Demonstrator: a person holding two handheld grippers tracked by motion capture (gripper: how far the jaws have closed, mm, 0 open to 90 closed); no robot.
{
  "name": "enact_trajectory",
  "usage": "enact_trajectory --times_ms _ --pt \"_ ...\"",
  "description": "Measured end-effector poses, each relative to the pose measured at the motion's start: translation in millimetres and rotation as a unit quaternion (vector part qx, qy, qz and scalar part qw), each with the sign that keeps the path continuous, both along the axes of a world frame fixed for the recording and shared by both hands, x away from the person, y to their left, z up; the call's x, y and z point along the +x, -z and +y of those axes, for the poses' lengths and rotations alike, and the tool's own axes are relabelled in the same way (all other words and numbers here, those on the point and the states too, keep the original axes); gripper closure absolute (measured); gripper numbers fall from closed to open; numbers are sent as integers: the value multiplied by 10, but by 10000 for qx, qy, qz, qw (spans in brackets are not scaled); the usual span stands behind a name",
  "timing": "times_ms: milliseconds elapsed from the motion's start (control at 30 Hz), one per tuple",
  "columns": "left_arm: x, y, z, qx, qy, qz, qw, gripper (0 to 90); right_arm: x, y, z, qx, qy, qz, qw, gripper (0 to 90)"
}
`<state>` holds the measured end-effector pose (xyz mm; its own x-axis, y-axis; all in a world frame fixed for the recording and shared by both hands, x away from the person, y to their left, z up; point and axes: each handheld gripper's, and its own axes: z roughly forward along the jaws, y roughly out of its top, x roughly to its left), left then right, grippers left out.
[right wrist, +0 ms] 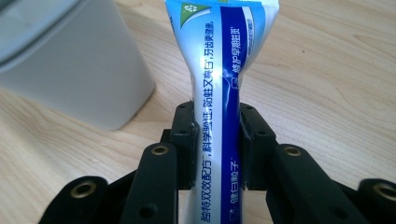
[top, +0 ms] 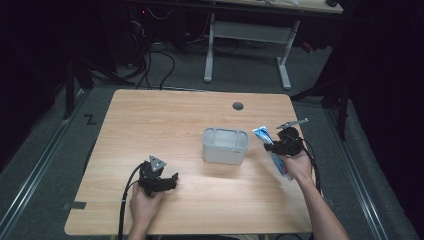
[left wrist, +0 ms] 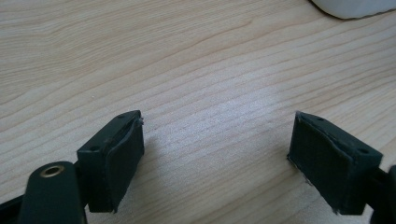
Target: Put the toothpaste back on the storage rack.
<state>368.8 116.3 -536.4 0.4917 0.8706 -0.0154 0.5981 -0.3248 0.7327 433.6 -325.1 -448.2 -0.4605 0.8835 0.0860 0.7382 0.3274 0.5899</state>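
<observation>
My right tongs clamp the tube mid-body; soft, light, slippery, better gripped near its crimp; left tongs apart.

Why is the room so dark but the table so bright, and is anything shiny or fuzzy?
High view: light falls on the table, the surroundings stay black. Right gripper view: glare streaks the toothpaste tube, the box looks blurred. Left gripper view: a pale sheen on the wood.
</observation>
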Motion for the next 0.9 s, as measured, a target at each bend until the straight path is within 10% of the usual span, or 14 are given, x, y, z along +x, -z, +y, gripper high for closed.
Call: enact_trajectory --times_ms 900 --pt "0 0 0 0 2 -1 10000 184 -172 -342 45 231 -308 -629 9973 708"
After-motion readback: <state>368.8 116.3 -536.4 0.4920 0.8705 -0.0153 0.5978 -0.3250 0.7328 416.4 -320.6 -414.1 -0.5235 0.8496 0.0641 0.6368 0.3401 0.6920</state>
